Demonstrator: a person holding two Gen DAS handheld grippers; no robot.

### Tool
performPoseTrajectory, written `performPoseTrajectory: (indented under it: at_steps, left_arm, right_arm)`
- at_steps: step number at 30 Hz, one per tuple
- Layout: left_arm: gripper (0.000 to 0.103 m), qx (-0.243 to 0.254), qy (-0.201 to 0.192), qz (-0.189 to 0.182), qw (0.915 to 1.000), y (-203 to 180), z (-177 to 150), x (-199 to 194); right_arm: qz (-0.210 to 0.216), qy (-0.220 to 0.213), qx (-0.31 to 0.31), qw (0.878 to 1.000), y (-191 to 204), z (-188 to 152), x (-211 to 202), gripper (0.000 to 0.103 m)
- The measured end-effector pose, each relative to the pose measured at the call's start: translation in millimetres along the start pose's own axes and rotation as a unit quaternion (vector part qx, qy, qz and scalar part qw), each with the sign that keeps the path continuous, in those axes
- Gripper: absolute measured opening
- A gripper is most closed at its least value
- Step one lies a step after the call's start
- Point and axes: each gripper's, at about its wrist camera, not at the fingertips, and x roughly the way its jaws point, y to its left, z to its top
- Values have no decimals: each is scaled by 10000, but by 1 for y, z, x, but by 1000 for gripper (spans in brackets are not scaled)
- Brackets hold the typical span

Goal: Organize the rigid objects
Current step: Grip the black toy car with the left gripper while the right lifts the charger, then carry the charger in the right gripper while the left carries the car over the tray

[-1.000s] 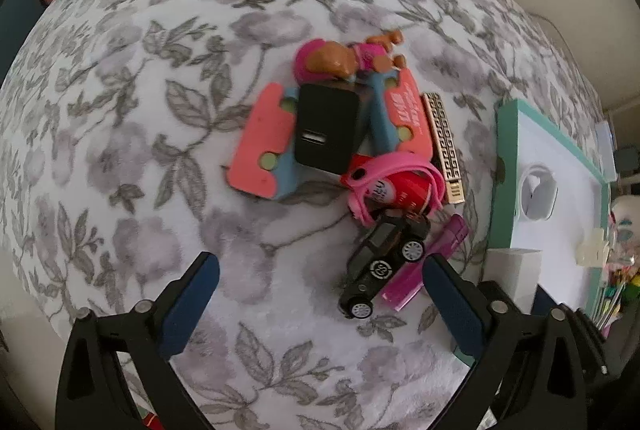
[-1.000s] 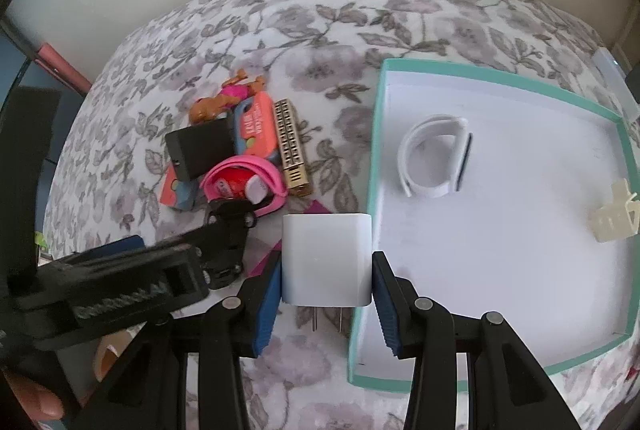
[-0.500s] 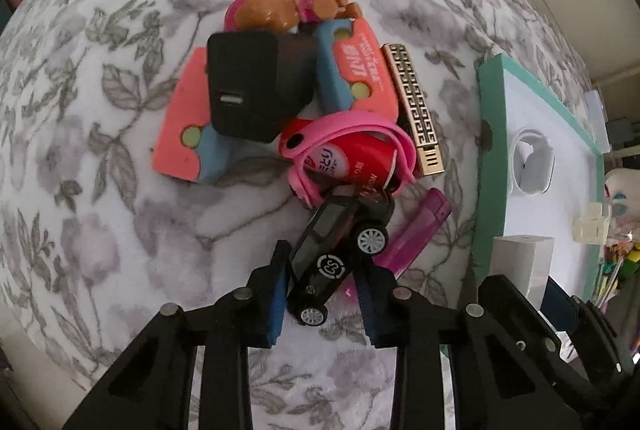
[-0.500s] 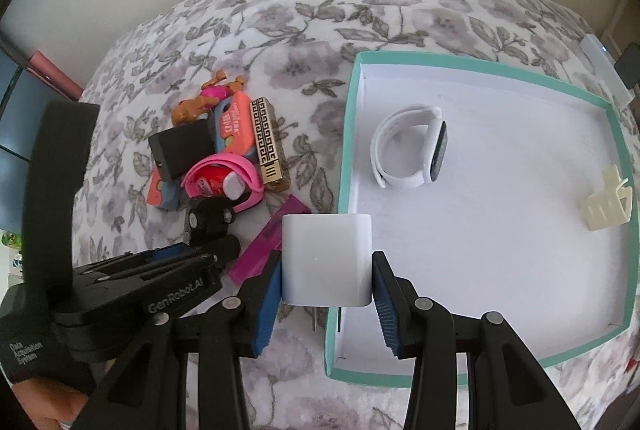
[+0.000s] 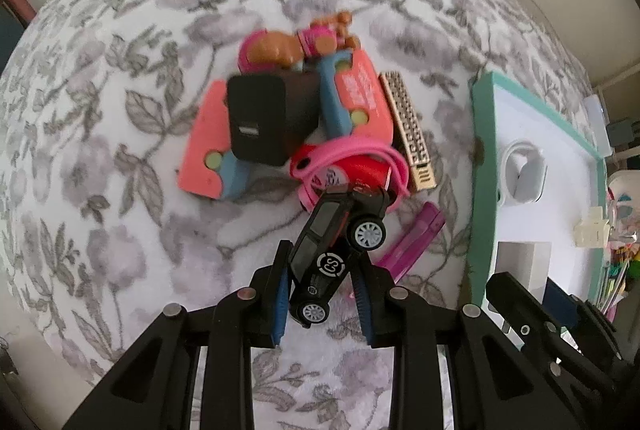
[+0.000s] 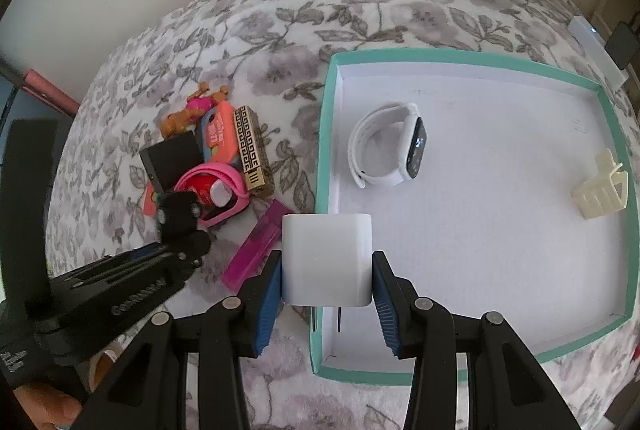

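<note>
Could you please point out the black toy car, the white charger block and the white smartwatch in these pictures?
Black toy car (image 5: 326, 254): left wrist view, on its roof.
White charger block (image 6: 326, 258): right wrist view, on its front face.
White smartwatch (image 6: 386, 146): right wrist view, on its strap, in the tray.

Soft even daylight, strong fisheye warp, dark corners, slight motion blur.

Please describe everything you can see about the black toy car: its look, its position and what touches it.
The black toy car looks like glossy plastic or painted metal, with grey spoked wheels, a thin red line and a white round "CS" badge on its body. It is clamped between the blue pads of the left gripper, which has just closed on it. It sits tilted, its far end over the pink band; I cannot tell whether they touch.
</note>
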Motion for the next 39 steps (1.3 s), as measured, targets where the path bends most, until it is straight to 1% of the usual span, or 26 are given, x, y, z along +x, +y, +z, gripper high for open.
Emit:
performPoseTrajectory:
  at_steps: [7, 9, 13, 18, 24, 28, 30, 32, 35, 39]
  left_arm:
    - [30, -160, -544, -160, 9983, 0, 6, -39]
    - [30, -147, -706, -224, 9971, -4, 8, -49]
    - [30, 14, -833, -361, 9959, -17, 5, -52]
    - [30, 389, -780, -396, 9954, -50, -1, -48]
    - [30, 917, -594, -422, 9931, -94, -12, -37]
    - [30, 1390, -538, -175, 9887, -123, -24, -25]
    - [30, 1531, -468, -244, 9868, -135, -28, -21]
    - [30, 1633, -480, -273, 9850, -144, -32, -20]
    - [30, 1827, -569, -172, 9814, -155, -37, -19]
    - [30, 1898, -534, -101, 9803, -160, -38, -11]
  right_arm:
    - [42, -232, 182, 9996, -12, 4, -16, 45]
    - [-71, -309, 233, 9992, -16, 5, -21, 45]
    - [-430, -395, 440, 9973, -36, 8, -26, 45]
    - [-733, -352, 877, 9928, -71, 8, -26, 46]
    - [-965, -333, 1526, 9830, -120, 1, -31, 46]
    - [-1096, -325, 1818, 9767, -145, -4, -35, 46]
    - [-1174, -310, 1912, 9740, -155, -7, -37, 46]
    - [-1251, -287, 1977, 9718, -162, -8, -37, 46]
    - [-1365, -251, 2031, 9693, -170, -11, -38, 46]
    - [-1368, -156, 2049, 9691, -174, -13, -33, 46]
